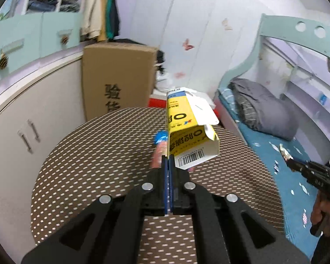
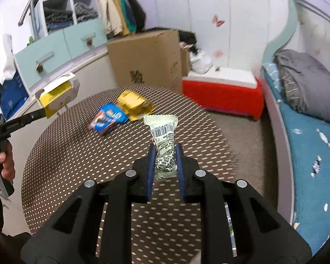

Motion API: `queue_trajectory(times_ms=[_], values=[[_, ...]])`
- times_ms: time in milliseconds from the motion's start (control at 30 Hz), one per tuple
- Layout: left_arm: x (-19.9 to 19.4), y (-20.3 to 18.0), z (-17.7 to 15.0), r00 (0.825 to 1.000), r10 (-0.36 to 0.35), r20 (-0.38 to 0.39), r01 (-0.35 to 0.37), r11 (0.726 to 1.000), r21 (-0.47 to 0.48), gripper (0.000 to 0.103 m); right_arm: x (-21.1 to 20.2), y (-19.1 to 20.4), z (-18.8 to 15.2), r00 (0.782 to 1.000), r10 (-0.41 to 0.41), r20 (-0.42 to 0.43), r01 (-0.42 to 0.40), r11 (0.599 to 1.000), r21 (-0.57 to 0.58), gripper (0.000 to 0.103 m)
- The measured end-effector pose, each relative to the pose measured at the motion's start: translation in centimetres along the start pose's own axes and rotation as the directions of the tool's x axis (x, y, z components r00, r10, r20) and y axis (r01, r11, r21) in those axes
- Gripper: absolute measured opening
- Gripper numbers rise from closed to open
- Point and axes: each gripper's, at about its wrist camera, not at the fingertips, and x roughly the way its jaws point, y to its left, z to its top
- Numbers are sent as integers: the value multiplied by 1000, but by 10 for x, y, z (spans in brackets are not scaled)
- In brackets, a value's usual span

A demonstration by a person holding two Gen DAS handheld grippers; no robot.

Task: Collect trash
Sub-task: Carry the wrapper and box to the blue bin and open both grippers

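Observation:
My left gripper (image 1: 168,158) is shut on the edge of an open yellow carton (image 1: 188,132), which hangs above the round dotted table (image 1: 99,165). From the right wrist view the same yellow carton (image 2: 59,94) sticks out at the far left, pinched in the left gripper (image 2: 43,114). My right gripper (image 2: 166,154) is shut on a crumpled white wrapper with a barcode (image 2: 164,136), lifted over the table (image 2: 77,165). A blue snack wrapper (image 2: 109,118) and a gold foil packet (image 2: 134,105) lie on the far part of the table. The blue wrapper (image 1: 159,140) shows blurred behind the carton.
A tall cardboard box (image 1: 118,77) stands behind the table, with a red and white box (image 2: 222,94) to its right. A bed with a blue sheet (image 2: 308,145) and grey bedding (image 1: 261,107) runs along the right. White cabinets (image 1: 22,121) line the left.

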Motion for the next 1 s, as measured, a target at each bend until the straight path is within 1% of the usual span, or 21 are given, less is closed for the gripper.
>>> queue_trajectory(times_ms=[100, 233, 367, 467, 567, 667, 833, 967, 1000], values=[[0, -25, 7, 999, -43, 7, 43, 998, 35, 1, -20, -20, 2, 999, -32, 38, 31, 999, 29, 18], [2, -57, 15, 994, -106, 11, 105, 991, 79, 1, -48, -54, 1, 992, -97, 81, 91, 993, 80, 18], [4, -96, 22, 986, -169, 13, 166, 978, 129, 1, -68, -88, -6, 983, -150, 106, 133, 979, 153, 18], [5, -118, 24, 977, -213, 7, 209, 965, 159, 1, -76, -114, -15, 977, -184, 104, 158, 963, 220, 18], [10, -146, 27, 968, -252, -3, 247, 948, 200, 1, -79, -137, -27, 975, -206, 87, 173, 941, 290, 18], [19, -174, 27, 958, -284, -25, 282, 929, 239, 1, -73, -160, -44, 975, -219, 43, 190, 915, 356, 18], [40, -214, 21, 943, -322, -84, 333, 901, 278, 1, -50, -194, -72, 979, -200, -31, 192, 870, 453, 18], [59, -240, 16, 933, -336, -131, 361, 881, 305, 1, -28, -217, -94, 982, -173, -80, 189, 832, 522, 19], [63, -246, 15, 931, -337, -143, 366, 877, 312, 1, -20, -224, -101, 982, -161, -95, 187, 820, 540, 22]])
